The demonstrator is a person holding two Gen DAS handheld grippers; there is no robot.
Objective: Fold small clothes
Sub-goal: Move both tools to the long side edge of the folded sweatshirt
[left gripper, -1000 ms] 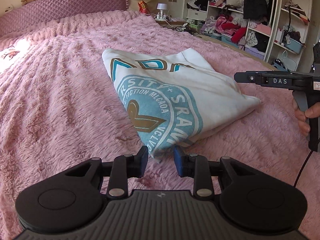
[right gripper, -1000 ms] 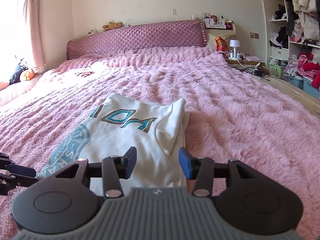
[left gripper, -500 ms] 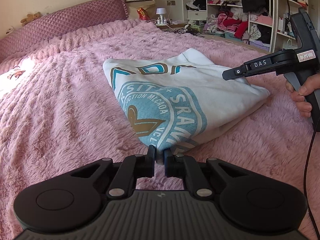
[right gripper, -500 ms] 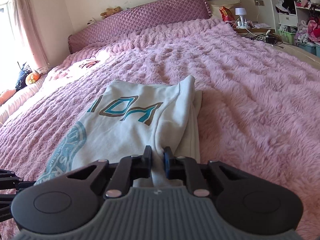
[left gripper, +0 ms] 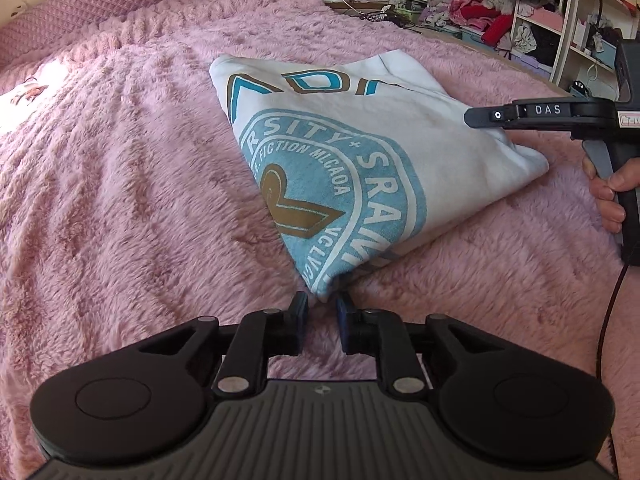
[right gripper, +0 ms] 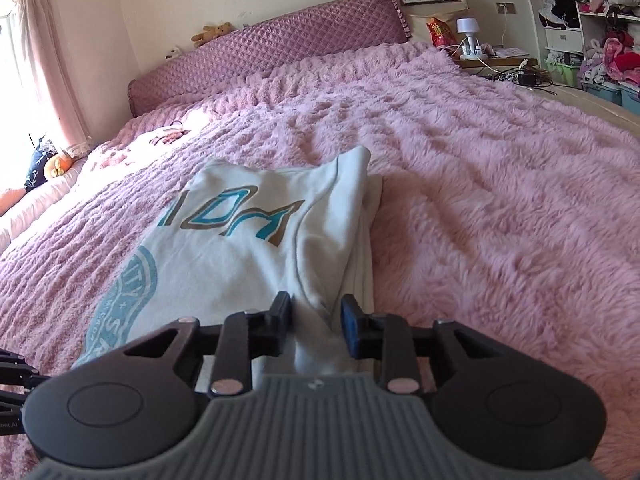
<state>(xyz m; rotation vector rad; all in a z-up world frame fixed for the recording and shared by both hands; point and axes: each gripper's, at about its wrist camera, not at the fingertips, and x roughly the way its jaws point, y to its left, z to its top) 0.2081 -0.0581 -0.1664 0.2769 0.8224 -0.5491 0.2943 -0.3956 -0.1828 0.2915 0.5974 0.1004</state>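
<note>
Shirt (left gripper: 352, 152), white w/ teal-and-brown print, lies folded into a rough rectangle on the pink blanket (left gripper: 120, 200), near corners right at both grippers. Nearest in left view: left gripper (left gripper: 322, 316) has just been opening; its jaws now stand a little apart w/ the shirt's printed corner tip poking between them, and the pads don't look to be pressing, so I read it as let go. In right view the right gripper (right gripper: 315, 320) has just been opening too; jaws are part-way apart, astride a ridge of cloth at the shirt's edge, a gap visible each side, so no grip there either. From the left view the right gripper's arm hangs over the shirt's right side, w/ a hand (left gripper: 608, 196) on its handle. Handling, my guess: soft knit, light, limp, several layers thick at the edges; it'll sag and unfold if lifted by one point. Plush pile probably drags on it, so lift rather than slide. Best hold: pinch all layers at the two near corners, deep enough to catch the bottom layer, both sides together. Farther off: quilted headboard (right gripper: 260, 52) w/ a teddy (right gripper: 212, 32) on top, lamp (right gripper: 468, 28) on the side table, shelves (left gripper: 532, 8) stuffed w/ clothes.
</note>
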